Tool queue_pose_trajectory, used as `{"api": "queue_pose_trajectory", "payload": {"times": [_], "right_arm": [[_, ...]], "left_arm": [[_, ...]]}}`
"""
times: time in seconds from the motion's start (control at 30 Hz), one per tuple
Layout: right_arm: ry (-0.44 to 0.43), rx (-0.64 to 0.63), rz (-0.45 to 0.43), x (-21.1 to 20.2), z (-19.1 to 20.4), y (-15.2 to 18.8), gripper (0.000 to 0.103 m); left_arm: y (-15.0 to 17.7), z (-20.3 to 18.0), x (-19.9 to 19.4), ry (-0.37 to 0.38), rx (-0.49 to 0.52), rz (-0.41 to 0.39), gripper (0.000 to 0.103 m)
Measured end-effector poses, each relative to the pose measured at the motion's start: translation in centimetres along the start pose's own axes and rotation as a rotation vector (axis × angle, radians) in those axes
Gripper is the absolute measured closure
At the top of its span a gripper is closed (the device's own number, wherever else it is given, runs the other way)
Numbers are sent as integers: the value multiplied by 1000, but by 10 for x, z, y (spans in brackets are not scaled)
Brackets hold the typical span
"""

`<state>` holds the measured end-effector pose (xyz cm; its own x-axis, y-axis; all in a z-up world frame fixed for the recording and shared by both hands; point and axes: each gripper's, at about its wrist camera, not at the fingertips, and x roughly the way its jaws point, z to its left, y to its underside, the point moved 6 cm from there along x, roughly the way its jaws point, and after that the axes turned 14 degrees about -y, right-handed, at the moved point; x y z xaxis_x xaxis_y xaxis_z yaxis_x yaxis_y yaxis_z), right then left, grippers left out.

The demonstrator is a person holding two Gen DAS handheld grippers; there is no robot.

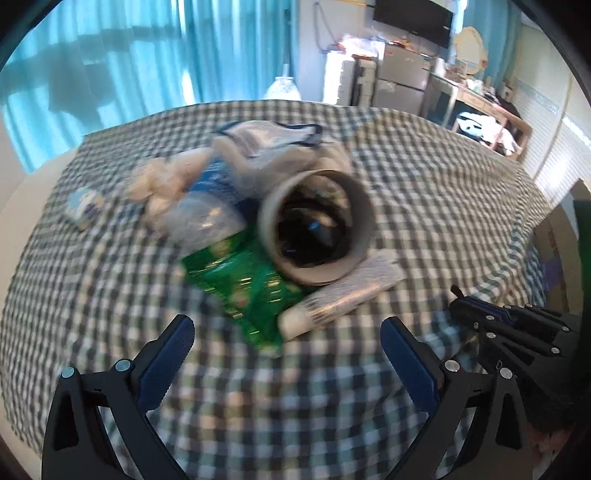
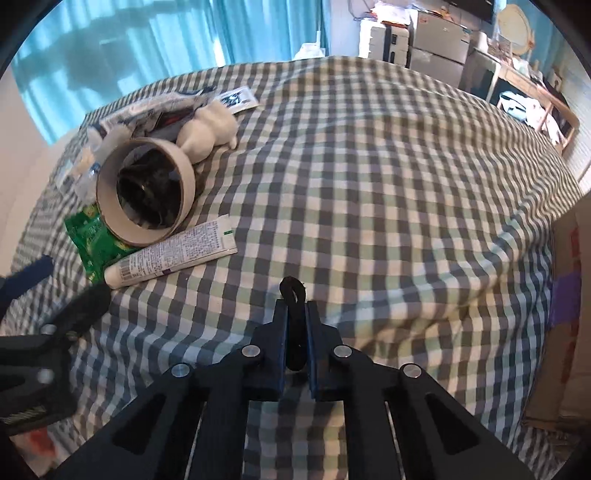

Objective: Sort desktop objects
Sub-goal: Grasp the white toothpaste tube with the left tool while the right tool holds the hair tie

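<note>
Right wrist view shows your right tool pinching a black hair tie near the tabletop's near edge, left tool spread; next, carry it to the cardboard tube.

Window side: blue curtains hung across the far side, and daylight came through them.
Bench cover: a checked cloth in green, white and grey lay over the bench.
Far wall: it was white, and a dark flat screen was mounted high on it.
Storage: white and grey drawer cabinets stood under the screen, with small things on top.
Right side: a wooden desk stood there with clothes and a round mirror behind it.
Near right edge: a cardboard box stood beside the bench.
</note>
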<state>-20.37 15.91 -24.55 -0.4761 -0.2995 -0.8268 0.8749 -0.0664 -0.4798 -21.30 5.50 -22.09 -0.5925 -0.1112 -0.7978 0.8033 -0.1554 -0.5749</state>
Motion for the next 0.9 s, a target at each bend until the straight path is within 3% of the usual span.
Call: {"api": "queue_pose_trajectory", "payload": {"times": [0.13,0.33,0.43,0.57,0.63,0.73,0.8,0.87,0.9], "right_arm": [[-24,49,-24,-11,-9,-2,95],[-58,117,-37,-20,-21,-2,94],[-70,129,-39,-20,-24,-2,94],[-87,141,-39,-21,-25,-1,94],[-95,151,-38,-22,-26,1,94],[-104,164,-42,-21,-27,0,94],[-109,164,-41,-19,-26,-1,94],[-109,164,-47,-21,-25,-1,94],[-114,165,-45,-22,-25,0,94]], "left_arm": [[-6,-21,5,10,99,-10,0],[-18,-47,8,114,232,-35,5],[-17,-56,21,182,246,14,5],[-7,-61,42,140,305,66,5],[0,-66,41,154,331,67,6],[4,-67,32,205,326,87,24],[7,-64,28,214,318,98,48],[8,-61,26,222,317,114,67],[7,-60,27,226,312,126,67]]}}
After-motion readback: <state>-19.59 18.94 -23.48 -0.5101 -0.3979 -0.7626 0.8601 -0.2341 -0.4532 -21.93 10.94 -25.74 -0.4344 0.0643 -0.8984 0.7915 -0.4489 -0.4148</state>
